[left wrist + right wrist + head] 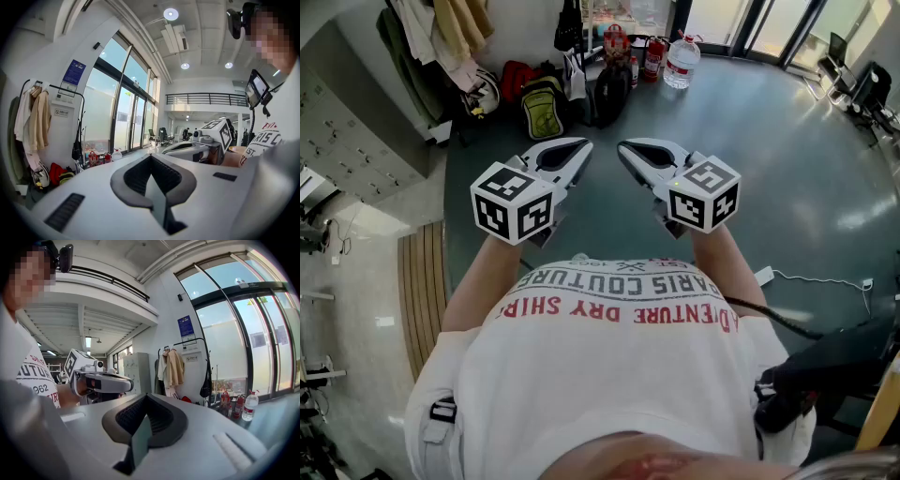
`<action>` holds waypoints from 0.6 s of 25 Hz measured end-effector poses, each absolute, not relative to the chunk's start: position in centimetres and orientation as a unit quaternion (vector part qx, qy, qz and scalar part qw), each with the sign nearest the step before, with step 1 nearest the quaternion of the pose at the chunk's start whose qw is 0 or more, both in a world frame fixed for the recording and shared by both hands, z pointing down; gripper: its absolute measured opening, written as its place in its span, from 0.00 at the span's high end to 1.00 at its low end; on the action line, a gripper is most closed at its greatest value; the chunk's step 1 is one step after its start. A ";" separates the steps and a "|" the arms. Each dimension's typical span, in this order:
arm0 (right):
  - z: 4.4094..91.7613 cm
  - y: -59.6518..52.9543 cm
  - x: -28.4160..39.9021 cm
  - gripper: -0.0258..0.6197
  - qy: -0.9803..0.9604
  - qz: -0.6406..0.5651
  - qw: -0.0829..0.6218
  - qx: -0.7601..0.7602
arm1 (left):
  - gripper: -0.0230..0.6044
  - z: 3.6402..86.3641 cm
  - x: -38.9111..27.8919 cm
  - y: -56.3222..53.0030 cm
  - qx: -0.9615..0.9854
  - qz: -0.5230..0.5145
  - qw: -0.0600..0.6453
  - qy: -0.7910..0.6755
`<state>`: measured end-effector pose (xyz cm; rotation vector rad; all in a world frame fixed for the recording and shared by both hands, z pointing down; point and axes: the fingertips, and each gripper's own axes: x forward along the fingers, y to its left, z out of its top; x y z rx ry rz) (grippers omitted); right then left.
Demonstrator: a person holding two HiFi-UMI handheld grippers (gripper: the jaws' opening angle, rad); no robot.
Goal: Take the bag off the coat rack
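The left gripper (579, 148) is sitting fully shut, pad against pad, and is holding nothing. The right gripper (625, 148) is showing the same state in its own view, with its jaws together and nothing between them. Both are being held close in front of the person's chest, side by side and roughly level, aiming across the open floor (787, 141).

The task looks as if it is only beginning. The bag (77, 151) is hanging on the rack (65, 88), well apart from both grippers. Crossing the floor, opening a gripper, taking the strap and lifting it clear are all still waiting to be done.

The bag is dark and slim, and it is hanging at the rack's end nearest the windows (126, 117), away from the clothes (40, 117) crowding the other end. Its long axis is running vertically: the strap is pointing up to the bar and the body is pointing down toward the floor. How the strap is sitting over the bar is too small to tell.
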<state>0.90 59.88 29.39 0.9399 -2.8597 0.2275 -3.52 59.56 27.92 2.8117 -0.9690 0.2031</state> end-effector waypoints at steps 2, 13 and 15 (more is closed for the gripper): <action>29.3 60.0 0.8 0.96 -0.946 0.076 0.061 0.311 | 0.96 28.0 -3.6 59.6 0.940 0.067 0.082 -0.324; 29.3 60.5 1.4 0.96 -0.945 0.085 0.052 0.313 | 0.96 28.1 -3.0 60.2 0.942 0.069 0.084 -0.317; 29.3 60.4 1.5 0.96 -0.943 0.087 0.050 0.316 | 0.96 28.1 -2.9 60.1 0.943 0.068 0.086 -0.315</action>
